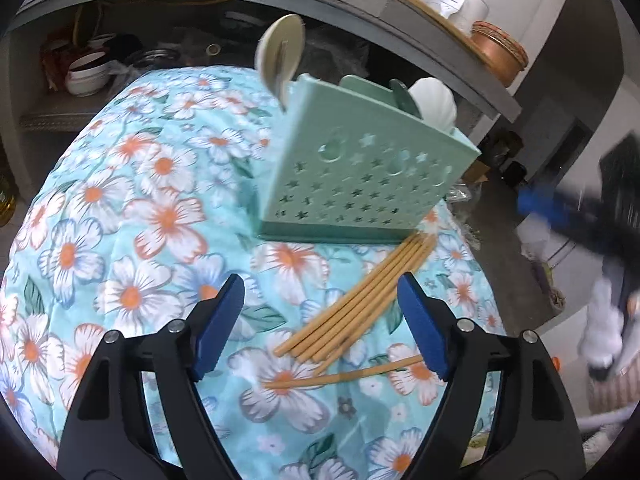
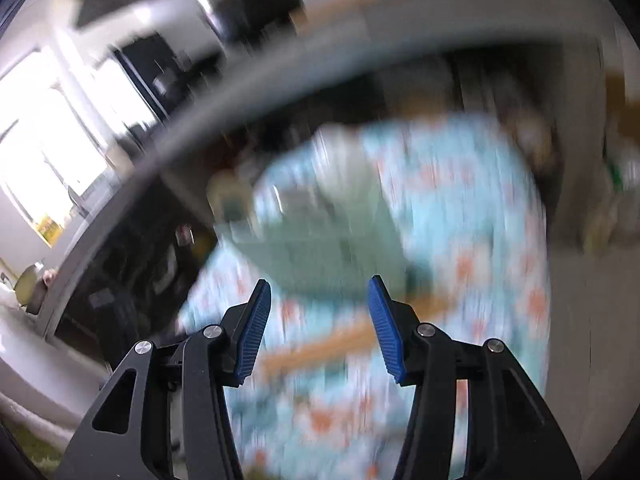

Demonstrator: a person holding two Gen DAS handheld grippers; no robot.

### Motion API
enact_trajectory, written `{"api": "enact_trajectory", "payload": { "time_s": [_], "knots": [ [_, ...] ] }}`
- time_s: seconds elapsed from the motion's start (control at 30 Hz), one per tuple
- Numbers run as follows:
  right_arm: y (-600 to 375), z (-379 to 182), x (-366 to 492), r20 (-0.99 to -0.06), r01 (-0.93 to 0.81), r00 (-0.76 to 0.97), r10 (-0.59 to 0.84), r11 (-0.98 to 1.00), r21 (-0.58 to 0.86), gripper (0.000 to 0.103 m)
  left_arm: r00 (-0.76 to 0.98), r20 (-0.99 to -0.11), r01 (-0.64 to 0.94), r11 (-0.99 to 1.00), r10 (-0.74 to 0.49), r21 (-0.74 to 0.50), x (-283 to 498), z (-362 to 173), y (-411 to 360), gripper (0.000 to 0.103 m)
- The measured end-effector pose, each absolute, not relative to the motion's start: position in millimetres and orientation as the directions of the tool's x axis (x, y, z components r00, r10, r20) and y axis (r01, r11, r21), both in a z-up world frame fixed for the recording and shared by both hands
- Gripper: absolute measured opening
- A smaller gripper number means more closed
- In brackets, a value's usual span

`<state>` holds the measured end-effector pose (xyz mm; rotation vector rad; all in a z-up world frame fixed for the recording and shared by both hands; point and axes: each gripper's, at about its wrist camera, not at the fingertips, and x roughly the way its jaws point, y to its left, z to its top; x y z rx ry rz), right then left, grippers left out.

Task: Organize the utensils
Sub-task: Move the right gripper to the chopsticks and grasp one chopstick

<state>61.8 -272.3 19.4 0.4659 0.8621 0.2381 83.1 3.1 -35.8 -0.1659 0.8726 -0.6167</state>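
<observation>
Left gripper jaws apart, empty, above bamboo chopsticks lying on floral cloth, in front of green utensil holder. Right gripper jaws apart; blurred view, holder probably ahead.

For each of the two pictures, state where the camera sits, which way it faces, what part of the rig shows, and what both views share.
Left wrist view: sits on the left gripper, looking down past open blue-padded fingers at wooden chopsticks and a mint-green perforated plastic utensil holder.
Right wrist view: sits on the right gripper, angled down, heavily blurred; open fingers show.
Shared: the floral turquoise tablecloth, the holder and chopsticks.
</observation>
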Motion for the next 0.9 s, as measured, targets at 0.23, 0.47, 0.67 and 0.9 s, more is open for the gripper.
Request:
{"api": "enact_trajectory", "payload": {
  "time_s": [0.23, 0.47, 0.67, 0.9],
  "knots": [
    [-264, -80, 34, -0.712, 0.29, 0.362, 0.601, 0.653, 0.699, 0.049, 0.494, -0.686, 0.392, 0.841, -0.534, -0.372, 79, -49, 21, 0.075],
    [-282, -139, 2, -0.619, 0.55, 0.487, 0.616, 0.334, 0.765, 0.046, 0.483, -0.697, 0.388, 0.843, -0.53, -0.372, 76, -55, 38, 0.075],
    [-284, -134, 16, -0.64, 0.572, 0.596, 0.485, 0.303, 0.762, 0.046, 0.474, -0.697, 0.401, 0.837, -0.537, -0.372, 75, -55, 44, 0.075],
    [-285, -126, 30, -0.71, 0.595, 0.605, 0.362, 0.387, 0.704, 0.016, 0.472, -0.688, 0.421, 0.827, -0.551, -0.373, 73, -54, 47, 0.075]
  ]
}}
